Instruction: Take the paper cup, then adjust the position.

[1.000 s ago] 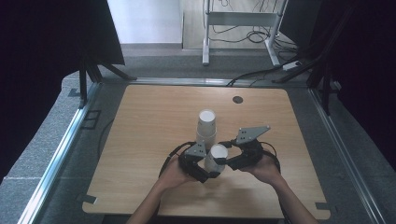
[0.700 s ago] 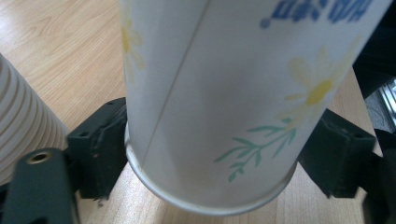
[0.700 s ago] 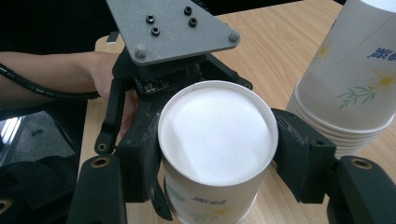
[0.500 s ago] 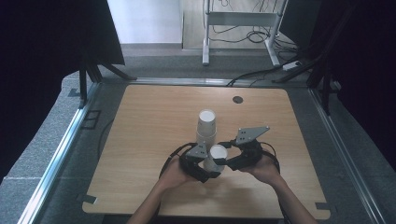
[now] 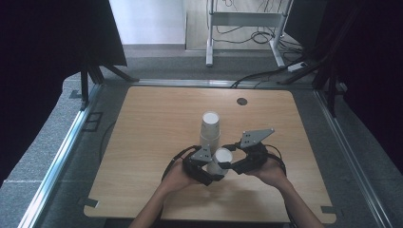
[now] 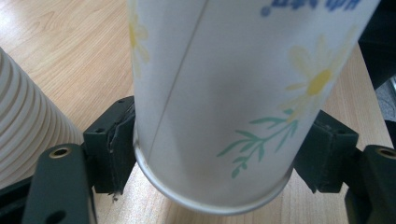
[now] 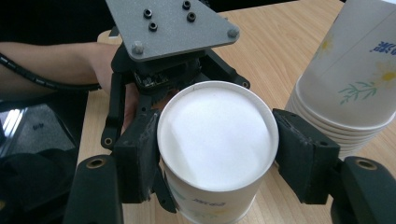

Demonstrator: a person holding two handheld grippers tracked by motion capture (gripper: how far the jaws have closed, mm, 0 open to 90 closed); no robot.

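I see the left gripper [image 5: 215, 172] has just been closing; its pads now press the lower rim end of the upside-down paper cup [image 5: 219, 160]. Right gripper [image 5: 227, 164] clamps the cup's base end, easing slightly. Cup stack [image 5: 209, 128] stands just behind, unmoved since before.

paper cup [image 6: 219, 93]: upside down; its closed end is cut off by the top edge of the left gripper view, blue print half lost there
cup's rim [image 7: 205, 212]: hidden below the bottom edge of the right gripper view
stack of cups [image 6: 28, 135]: cut off at the left edge
blue lettering [image 7: 380, 46]: too small to read
dark disc [image 5: 242, 101]: near the table's far edge, too small to tell what it is
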